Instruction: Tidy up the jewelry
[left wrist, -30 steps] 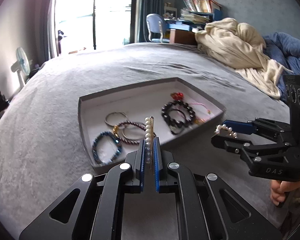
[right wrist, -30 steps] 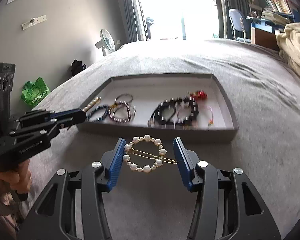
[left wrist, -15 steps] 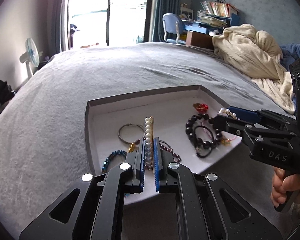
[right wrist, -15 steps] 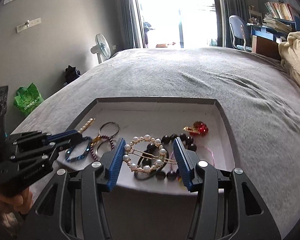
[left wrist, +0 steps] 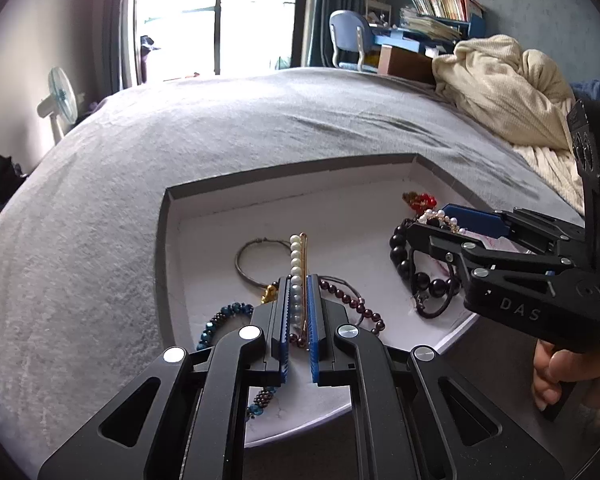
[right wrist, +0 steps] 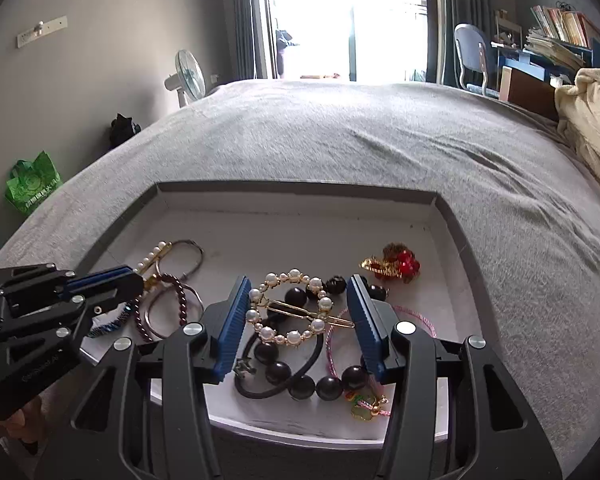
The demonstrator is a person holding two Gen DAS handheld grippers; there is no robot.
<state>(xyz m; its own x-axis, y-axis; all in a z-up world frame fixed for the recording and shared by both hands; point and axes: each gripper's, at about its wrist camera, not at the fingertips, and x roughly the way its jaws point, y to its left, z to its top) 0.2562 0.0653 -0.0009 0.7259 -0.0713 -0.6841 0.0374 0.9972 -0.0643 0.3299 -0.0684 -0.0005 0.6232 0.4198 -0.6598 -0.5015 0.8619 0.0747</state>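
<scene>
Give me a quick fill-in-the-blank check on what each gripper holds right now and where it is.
1. The left gripper is shut on a straight ____ hair clip.
2. The right gripper holds a pearl clip shaped like a ____.
3. Both grippers are above the white ____.
4. The red ornament lies ____ the tray.

Missing: pearl; ring; tray; inside

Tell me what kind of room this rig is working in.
Most likely a bedroom. The jewelry tray sits on a grey bed, a rumpled cream blanket lies alongside, and a desk chair stands by the window.
</scene>
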